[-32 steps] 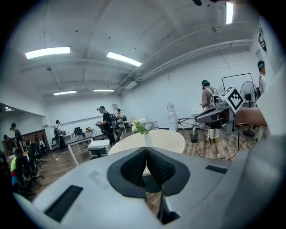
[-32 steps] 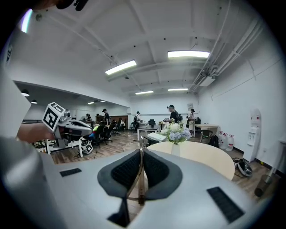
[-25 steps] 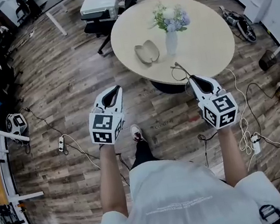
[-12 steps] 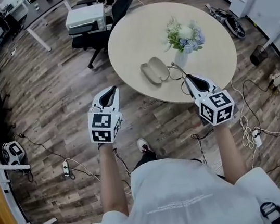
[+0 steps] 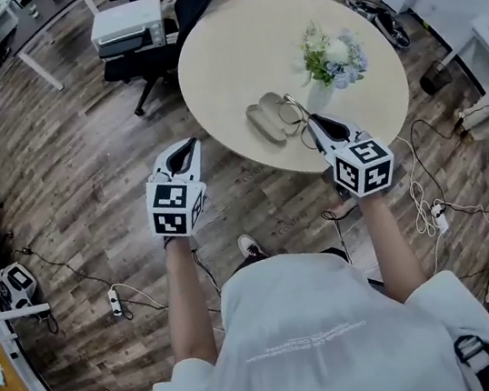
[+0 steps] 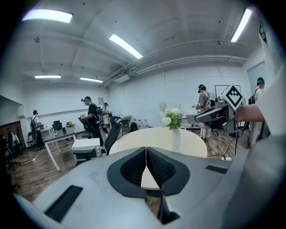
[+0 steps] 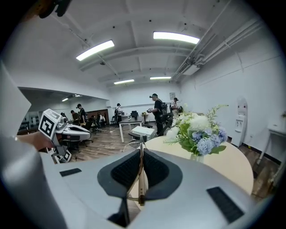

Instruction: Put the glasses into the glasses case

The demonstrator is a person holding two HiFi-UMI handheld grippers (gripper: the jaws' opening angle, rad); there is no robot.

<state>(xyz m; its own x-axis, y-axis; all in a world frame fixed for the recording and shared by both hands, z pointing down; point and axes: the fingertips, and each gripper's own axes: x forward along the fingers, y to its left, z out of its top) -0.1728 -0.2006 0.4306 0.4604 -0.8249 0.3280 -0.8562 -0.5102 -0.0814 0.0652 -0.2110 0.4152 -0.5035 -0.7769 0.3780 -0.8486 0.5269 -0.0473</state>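
1. The left gripper [image 5: 189, 145] is held off the table [image 5: 222, 55], over the floor. Its jaws are pressed together with nothing between them.
2. The right gripper [image 5: 311, 123] is clamped on a temple of the glasses [image 5: 290, 115], which are carried just ahead of its tips.
3. The case [image 5: 266, 122] lies open on the table, at about 9 o'clock from the right gripper and close to it. The left gripper is well apart from it. The long axis of the case is judged to run from 11 to 5 o'clock.
4. The vase [image 5: 320, 93] stands just beyond the case, at 1 o'clock from the right gripper.
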